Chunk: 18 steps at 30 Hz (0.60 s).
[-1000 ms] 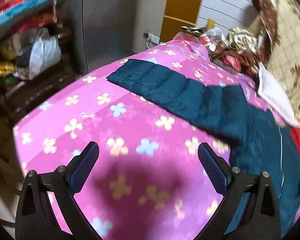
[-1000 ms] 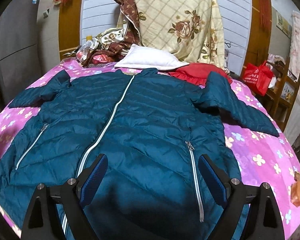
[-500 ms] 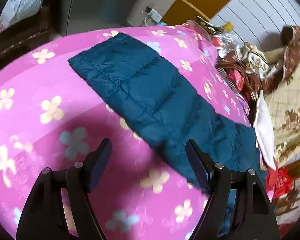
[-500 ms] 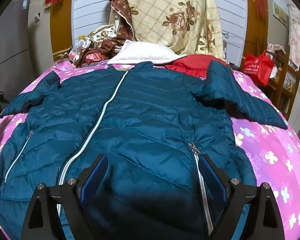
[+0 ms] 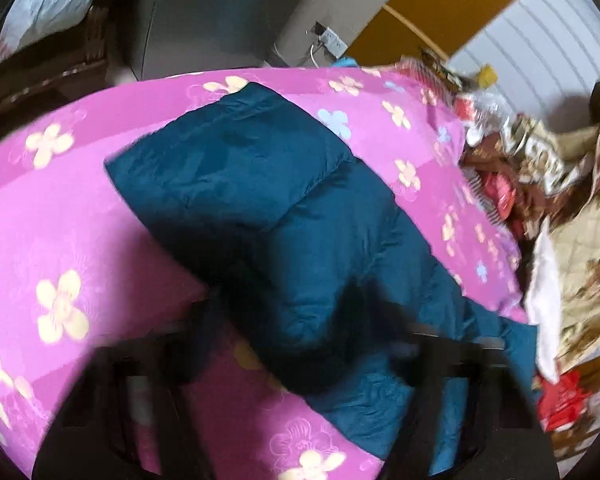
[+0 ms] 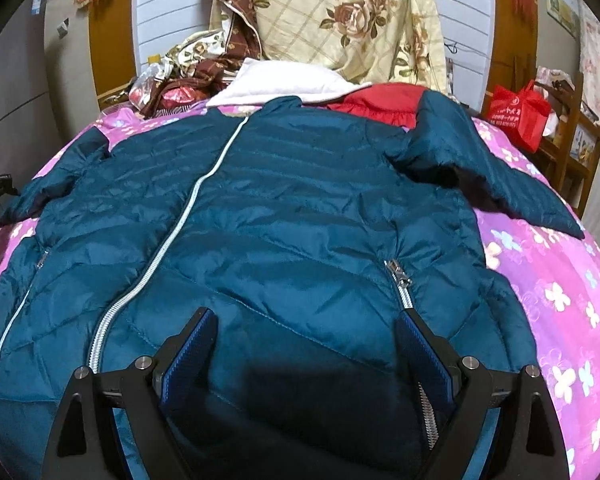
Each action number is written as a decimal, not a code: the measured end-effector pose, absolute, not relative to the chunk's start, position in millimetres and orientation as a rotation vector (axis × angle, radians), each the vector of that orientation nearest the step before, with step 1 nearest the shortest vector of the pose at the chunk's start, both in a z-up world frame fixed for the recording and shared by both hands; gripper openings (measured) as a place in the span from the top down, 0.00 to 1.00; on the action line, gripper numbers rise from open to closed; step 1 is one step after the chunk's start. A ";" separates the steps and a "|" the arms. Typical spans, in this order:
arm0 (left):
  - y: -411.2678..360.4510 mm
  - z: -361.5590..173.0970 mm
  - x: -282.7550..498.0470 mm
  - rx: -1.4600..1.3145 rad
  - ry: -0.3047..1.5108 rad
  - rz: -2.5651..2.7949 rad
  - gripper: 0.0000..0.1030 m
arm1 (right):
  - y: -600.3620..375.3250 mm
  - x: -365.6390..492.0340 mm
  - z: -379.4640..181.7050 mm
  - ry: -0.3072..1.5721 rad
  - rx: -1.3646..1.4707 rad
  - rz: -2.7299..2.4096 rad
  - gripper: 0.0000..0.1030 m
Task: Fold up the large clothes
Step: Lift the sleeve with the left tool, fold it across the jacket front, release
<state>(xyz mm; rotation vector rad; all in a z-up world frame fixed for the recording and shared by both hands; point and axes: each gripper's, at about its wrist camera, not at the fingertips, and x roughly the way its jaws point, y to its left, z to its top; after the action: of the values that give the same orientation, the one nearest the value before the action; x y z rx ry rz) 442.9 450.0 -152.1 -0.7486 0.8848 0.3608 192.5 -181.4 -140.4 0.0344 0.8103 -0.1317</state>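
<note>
A large teal quilted jacket [image 6: 292, 216] lies front up and spread flat on a pink flowered bedspread [image 6: 556, 288], its white zipper [image 6: 168, 248] closed. Its left sleeve [image 5: 268, 200] stretches out across the bedspread in the left wrist view. My left gripper [image 5: 296, 320] is blurred by motion, open, its fingers either side of the sleeve's upper part. My right gripper [image 6: 304, 344] is open and empty, low over the jacket's lower front, between the centre zipper and the right pocket zipper [image 6: 400, 280]. The right sleeve [image 6: 500, 176] lies angled outwards.
A white pillow [image 6: 284, 84], a red garment [image 6: 384, 104] and a floral quilt [image 6: 340, 20] are piled at the bed's head. A red bag [image 6: 520, 116] sits on a wooden rack at the right. Clutter [image 5: 500, 152] lies beyond the sleeve.
My left gripper has moved forward and down onto the sleeve. My right gripper has dropped closer to the jacket's lower front. The jacket has not moved.
</note>
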 end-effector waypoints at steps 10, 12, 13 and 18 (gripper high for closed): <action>383.7 -64.3 442.9 -0.521 0.810 0.291 0.94 | -188.1 196.7 -149.3 0.834 0.078 -0.119 0.12; 346.9 -34.8 441.3 -0.449 0.775 0.222 0.94 | -189.4 196.5 -149.4 0.833 0.089 -0.114 0.12; 324.7 -20.2 441.5 -0.407 0.761 0.187 0.95 | -190.2 196.5 -149.5 0.834 0.093 -0.111 0.12; 189.4 38.2 425.0 -0.228 0.688 -0.111 0.96 | -197.2 197.5 -151.5 0.842 0.142 -0.091 0.12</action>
<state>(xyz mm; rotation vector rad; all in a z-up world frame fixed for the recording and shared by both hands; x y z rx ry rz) 425.0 189.4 38.2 -0.2284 0.6882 -0.1114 197.5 -197.2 -151.5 0.1416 0.8422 -0.0906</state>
